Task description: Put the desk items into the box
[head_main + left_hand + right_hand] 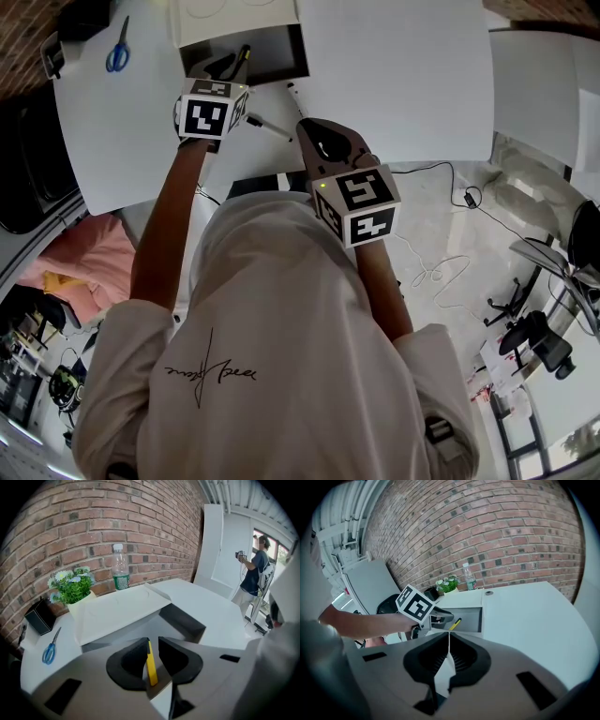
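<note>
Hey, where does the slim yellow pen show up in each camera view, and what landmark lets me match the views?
Head view: the slim yellow pen is at upper left of centre, at the tip of the left hand-held gripper, over the open white cardboard box.
Left gripper view: lower centre, between the parted jaws.
Right gripper view: small, near centre, at the box opening.
Shared landmark: the box.

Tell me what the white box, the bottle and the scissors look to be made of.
The white box: matte, thin creased flaps, likely cardboard.
The bottle: clear and glossy, see-through, likely plastic.
The scissors: blue glossy handles, probably plastic; thin grey blades, apparently metal.
</note>
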The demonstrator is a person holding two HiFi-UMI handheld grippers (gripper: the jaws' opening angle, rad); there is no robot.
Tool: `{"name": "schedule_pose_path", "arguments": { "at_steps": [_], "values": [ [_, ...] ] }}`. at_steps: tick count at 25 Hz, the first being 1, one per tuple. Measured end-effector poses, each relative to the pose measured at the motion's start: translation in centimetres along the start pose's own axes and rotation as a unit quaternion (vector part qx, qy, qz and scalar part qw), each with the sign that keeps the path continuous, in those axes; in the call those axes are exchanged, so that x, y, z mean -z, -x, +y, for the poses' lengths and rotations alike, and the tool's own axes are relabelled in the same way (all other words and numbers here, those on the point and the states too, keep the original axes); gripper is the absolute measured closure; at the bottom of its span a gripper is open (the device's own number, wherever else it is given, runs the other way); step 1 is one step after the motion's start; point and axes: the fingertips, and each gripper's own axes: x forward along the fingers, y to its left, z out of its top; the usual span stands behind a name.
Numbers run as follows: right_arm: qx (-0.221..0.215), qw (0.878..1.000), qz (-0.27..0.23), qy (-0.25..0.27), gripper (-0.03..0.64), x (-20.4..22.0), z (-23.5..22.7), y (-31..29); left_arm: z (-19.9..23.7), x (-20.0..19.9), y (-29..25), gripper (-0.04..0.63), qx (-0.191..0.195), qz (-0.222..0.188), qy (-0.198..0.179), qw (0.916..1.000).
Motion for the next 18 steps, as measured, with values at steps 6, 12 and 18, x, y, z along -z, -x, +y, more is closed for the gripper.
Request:
{"name": "schedule_pose_path", "arguments": {
  "at_steps": [6, 12, 18],
  "values": [
    [-0.004, 1.0, -0.007, 0.008, 0.591, -0.2, 0.5, 0.2, -1.4, -0.4, 1.4, 0.526, 0.012, -0.015, 0.01, 0.9998],
    [-0.01, 1.0, -0.011, 0.016, 0.591, -0.4, 1.2, 0.2, -2.4, -0.6, 3.2, 0.541, 0.023, -0.035, 0.031, 0.9986],
    [-0.014, 1.0, -0.013, 0.02, 0.591, -0.2, 1.7, 0.3, -2.9, -0.7, 5.1, 0.551, 0.022, -0.057, 0.058, 0.9965]
  ]
}}
